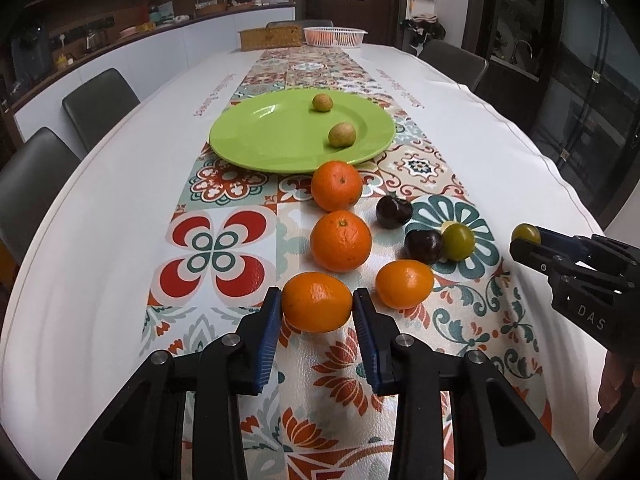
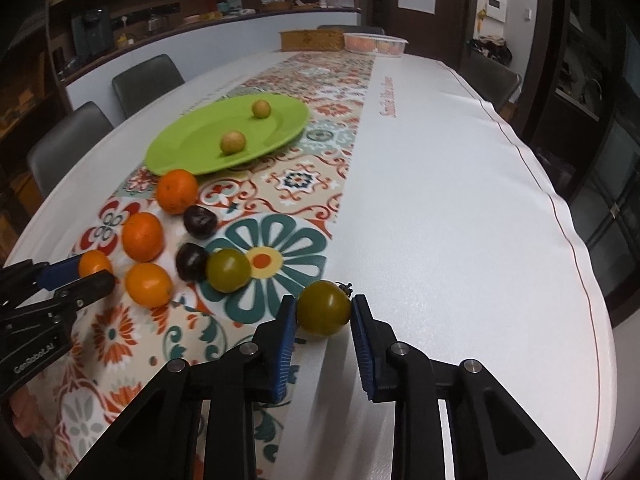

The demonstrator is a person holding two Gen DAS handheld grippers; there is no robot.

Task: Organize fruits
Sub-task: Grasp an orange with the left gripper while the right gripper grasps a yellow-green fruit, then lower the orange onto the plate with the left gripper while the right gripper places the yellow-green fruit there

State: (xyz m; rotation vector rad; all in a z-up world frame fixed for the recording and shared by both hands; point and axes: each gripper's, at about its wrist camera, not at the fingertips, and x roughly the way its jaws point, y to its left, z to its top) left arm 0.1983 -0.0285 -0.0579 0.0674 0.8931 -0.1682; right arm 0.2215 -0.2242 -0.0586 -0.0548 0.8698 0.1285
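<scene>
L gripper [image 1: 317,307] pinched an orange [image 1: 316,302] between its blue pads, low over the patterned runner [image 1: 218,248]. R gripper [image 2: 324,314] was clamped on a green tomato [image 2: 323,307] at the runner's edge w/ the white cloth [image 2: 460,208]. Two more oranges, a 4th orange fruit, two dark plums and another green tomato sat between them. Green plate [image 1: 276,136] beyond held two small yellowish fruits.

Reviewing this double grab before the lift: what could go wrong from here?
1. The left gripper pinches the small orange only at its fingertips; the round fruit may squirt out when lifted.
2. The right gripper squeezes a soft green tomato; it could bruise.
3. Two small yellow fruits sit loose on the shallow green plate; a drop there could roll them off.
</scene>
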